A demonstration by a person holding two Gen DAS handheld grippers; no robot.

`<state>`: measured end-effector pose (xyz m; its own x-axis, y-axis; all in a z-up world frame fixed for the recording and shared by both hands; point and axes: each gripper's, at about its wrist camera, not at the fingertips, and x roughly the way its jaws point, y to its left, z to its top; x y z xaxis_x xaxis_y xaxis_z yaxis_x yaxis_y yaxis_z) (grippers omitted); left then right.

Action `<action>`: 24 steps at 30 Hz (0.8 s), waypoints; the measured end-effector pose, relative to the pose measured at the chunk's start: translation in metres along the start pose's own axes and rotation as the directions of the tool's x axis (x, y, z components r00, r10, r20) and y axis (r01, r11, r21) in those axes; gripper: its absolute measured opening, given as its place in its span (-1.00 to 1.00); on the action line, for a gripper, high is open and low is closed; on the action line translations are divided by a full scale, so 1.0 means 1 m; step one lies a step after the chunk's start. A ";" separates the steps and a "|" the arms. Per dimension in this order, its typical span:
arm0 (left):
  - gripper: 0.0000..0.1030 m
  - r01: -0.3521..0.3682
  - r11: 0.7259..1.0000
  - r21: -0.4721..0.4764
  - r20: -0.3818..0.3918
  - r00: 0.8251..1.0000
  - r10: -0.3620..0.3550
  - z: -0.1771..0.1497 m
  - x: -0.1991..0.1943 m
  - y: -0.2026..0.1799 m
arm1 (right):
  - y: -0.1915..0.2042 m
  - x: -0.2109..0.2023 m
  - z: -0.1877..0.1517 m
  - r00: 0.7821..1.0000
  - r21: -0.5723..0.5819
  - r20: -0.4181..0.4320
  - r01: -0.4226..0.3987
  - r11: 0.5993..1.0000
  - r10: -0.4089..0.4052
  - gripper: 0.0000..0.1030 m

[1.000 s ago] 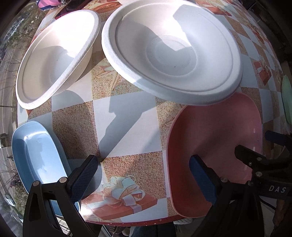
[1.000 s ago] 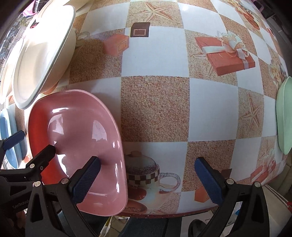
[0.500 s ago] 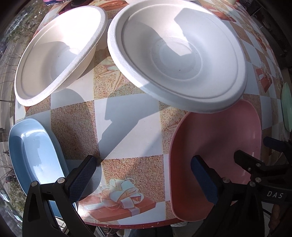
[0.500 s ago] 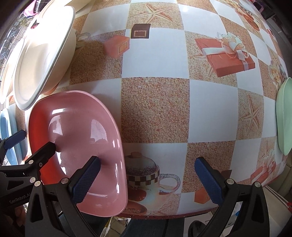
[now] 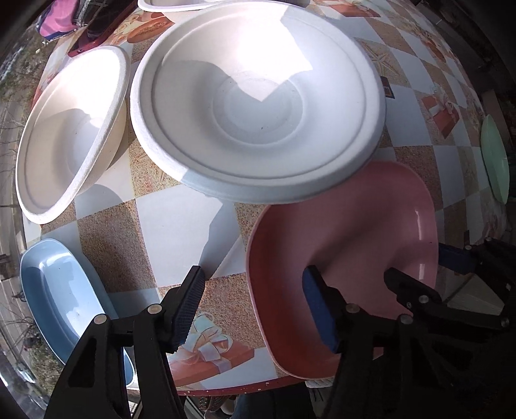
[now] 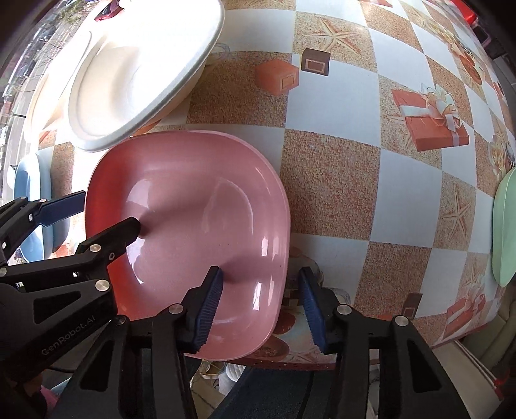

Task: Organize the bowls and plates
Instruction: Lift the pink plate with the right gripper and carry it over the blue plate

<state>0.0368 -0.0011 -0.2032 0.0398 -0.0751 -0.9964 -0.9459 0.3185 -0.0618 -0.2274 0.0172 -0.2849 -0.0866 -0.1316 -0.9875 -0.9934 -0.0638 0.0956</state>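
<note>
A pink plate (image 5: 348,245) lies at the table's near edge, also in the right wrist view (image 6: 200,209). My left gripper (image 5: 254,309) is open and straddles its left rim. My right gripper (image 6: 261,306) is open and straddles its right rim, narrower than before. Neither pad visibly presses the rim. A large white plate (image 5: 258,100) overlaps the pink plate's far edge and rests on something beneath. A white bowl (image 5: 71,129) stands at its left. A blue plate (image 5: 61,296) lies at the near left edge.
A green plate (image 6: 504,232) lies at the table's right edge, also in the left wrist view (image 5: 495,158). Another white dish (image 5: 174,4) and a red flat object (image 5: 96,35) sit at the far side. The checkered tablecloth (image 6: 354,129) covers the table.
Both grippers have moved inward onto the pink plate's two rims and their jaws have narrowed. The plates have stayed in place.
</note>
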 end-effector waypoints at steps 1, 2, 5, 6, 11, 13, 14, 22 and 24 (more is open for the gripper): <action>0.06 0.007 1.000 0.021 0.000 1.000 -0.007 0.000 -0.001 -0.003 | 0.005 0.001 0.001 1.000 -0.015 -0.010 -0.002 1.000 0.002 -0.29; -0.14 0.015 0.999 0.043 -0.006 1.000 -0.015 -0.001 -0.001 -0.007 | 0.009 0.001 0.001 1.000 -0.026 -0.018 0.002 1.000 -0.002 -0.32; -0.16 0.025 0.997 0.076 -0.032 0.999 -0.023 -0.003 0.001 -0.008 | 0.012 0.003 0.002 0.999 -0.016 -0.046 0.001 1.000 -0.002 -0.34; -0.22 0.031 0.996 0.080 -0.032 0.999 -0.029 -0.005 0.001 -0.005 | 0.011 0.004 0.003 0.998 -0.004 -0.055 -0.005 1.000 0.004 -0.38; -0.43 0.037 0.994 0.100 -0.050 0.998 -0.032 -0.019 0.003 0.005 | 0.014 0.007 0.004 0.996 0.005 -0.092 -0.010 1.000 0.010 -0.41; -0.43 0.034 0.994 0.106 -0.045 0.999 -0.029 -0.024 0.004 0.008 | 0.020 0.008 0.004 0.994 -0.012 -0.106 -0.001 1.000 0.000 -0.41; -0.43 0.032 0.993 0.110 -0.043 0.999 -0.028 -0.027 0.004 0.009 | 0.023 0.009 0.005 0.994 -0.018 -0.110 0.004 1.000 -0.006 -0.41; -0.43 0.020 0.993 0.116 -0.035 0.999 -0.016 -0.039 0.008 -0.002 | 0.031 0.013 0.008 0.993 -0.008 -0.122 -0.008 1.000 0.007 -0.41; -0.43 0.022 0.993 0.120 -0.036 0.999 -0.018 -0.037 0.004 -0.003 | 0.021 0.013 0.015 0.992 -0.014 -0.127 -0.006 1.000 0.004 -0.41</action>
<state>0.0279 -0.0369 -0.2047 0.0454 -0.1147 -0.9924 -0.8993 0.4278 -0.0906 -0.2508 0.0288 -0.2977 -0.0800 -0.2566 -0.9632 -0.9917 -0.0772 0.1029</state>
